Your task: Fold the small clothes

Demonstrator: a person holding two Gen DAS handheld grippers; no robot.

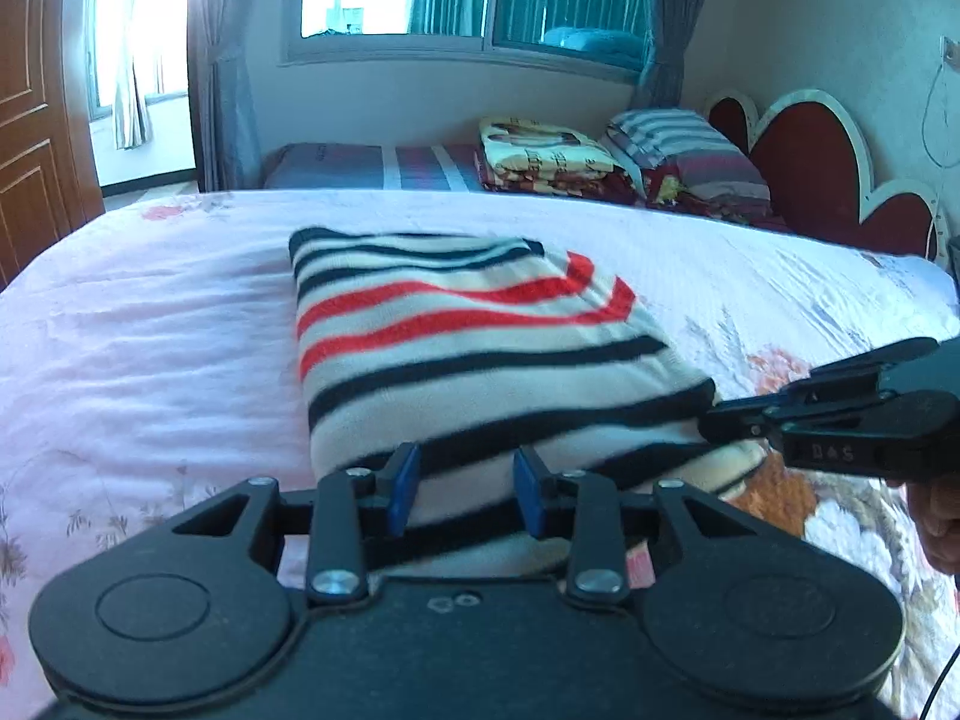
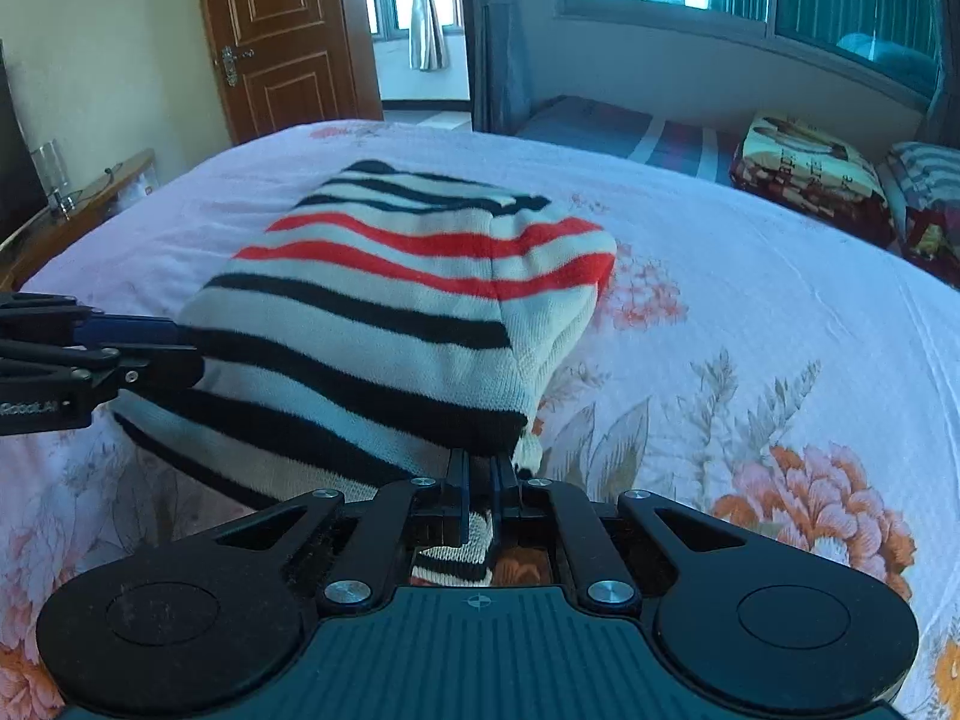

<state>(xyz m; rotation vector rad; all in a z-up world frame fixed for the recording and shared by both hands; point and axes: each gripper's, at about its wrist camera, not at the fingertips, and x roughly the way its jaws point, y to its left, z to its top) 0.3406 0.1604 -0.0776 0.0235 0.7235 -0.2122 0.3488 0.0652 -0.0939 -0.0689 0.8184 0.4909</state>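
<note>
A cream sweater with black and red stripes lies folded on the pink floral bed sheet. My left gripper is open, its blue pads either side of the sweater's near edge. My right gripper is shut on the sweater's near corner; it shows at the right of the left wrist view. The left gripper shows at the left edge of the right wrist view, at the sweater's side. The sweater is lifted a little at the held corner.
Folded blankets and a striped pillow lie at the far side by a red heart-shaped headboard. A wooden door stands beyond the bed. A low wooden cabinet with a glass is at the left.
</note>
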